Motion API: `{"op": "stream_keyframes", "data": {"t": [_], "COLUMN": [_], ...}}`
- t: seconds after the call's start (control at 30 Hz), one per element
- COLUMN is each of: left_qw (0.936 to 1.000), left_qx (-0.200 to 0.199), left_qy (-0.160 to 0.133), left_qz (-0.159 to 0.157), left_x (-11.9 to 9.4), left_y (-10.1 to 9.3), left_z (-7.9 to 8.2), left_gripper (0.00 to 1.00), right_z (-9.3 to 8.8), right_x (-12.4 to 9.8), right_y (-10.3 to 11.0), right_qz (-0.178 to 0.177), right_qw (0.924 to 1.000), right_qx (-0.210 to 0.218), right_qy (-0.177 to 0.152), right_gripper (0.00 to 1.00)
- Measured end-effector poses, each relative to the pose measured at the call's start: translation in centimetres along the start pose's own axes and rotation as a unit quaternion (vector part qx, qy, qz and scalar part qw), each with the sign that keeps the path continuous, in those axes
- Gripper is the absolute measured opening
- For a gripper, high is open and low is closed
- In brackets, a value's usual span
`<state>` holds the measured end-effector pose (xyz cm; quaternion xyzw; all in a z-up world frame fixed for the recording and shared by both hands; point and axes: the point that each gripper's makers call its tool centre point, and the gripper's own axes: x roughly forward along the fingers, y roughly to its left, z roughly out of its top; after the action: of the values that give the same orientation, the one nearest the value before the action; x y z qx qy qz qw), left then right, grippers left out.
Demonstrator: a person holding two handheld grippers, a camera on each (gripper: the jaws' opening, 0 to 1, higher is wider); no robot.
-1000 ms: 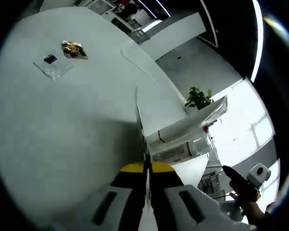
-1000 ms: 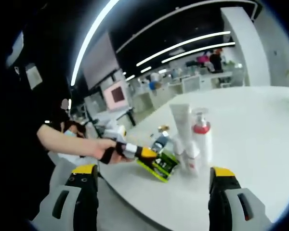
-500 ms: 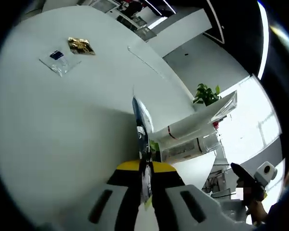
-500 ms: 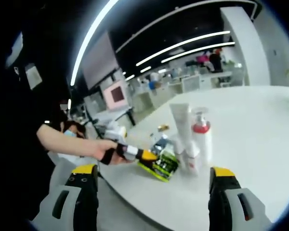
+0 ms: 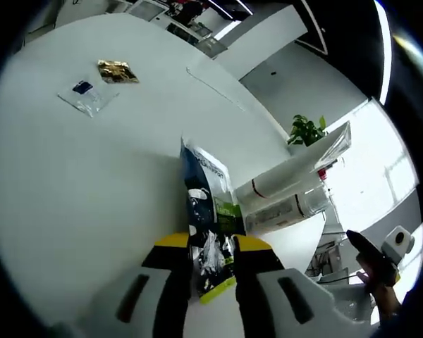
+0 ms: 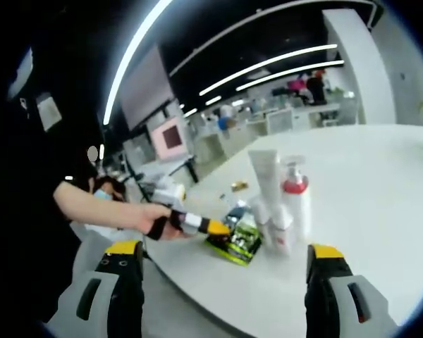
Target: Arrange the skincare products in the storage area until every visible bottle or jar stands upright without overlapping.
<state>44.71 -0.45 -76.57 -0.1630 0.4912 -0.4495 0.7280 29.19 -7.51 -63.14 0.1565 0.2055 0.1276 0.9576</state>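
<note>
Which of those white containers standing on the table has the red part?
The pump bottle has the red collar under its pump. It stands right of the taller, plain white tube, which has no red.

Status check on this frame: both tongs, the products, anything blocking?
Left tongs shut on a green packet. Right tongs open, holding nothing. Tube and pump bottle upright on the table. Nothing blocking.

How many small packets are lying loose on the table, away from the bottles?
2, both in the left gripper view, far across the white table: a gold foil packet and a clear packet with a dark label beside it, apart. Others may lie outside the view.
</note>
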Motion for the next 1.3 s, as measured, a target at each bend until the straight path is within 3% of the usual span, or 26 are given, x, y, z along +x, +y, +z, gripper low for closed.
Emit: {"op": "stream_keyframes", "data": {"t": [1.3], "left_qw": [0.9985], "left_qx": [0.046], "left_qy": [0.005], "left_qz": [0.029], "left_x": [-0.6], "left_y": [1.2], "left_z": [0.4], "left_gripper": [0.36], "right_z": [-0.5], "right_x": [0.1], "right_y": [0.0], "right_qz": [-0.001], "right_qw": [0.9999], "right_qx": [-0.003], "right_qy": [0.016], "right_gripper": [0.99]}}
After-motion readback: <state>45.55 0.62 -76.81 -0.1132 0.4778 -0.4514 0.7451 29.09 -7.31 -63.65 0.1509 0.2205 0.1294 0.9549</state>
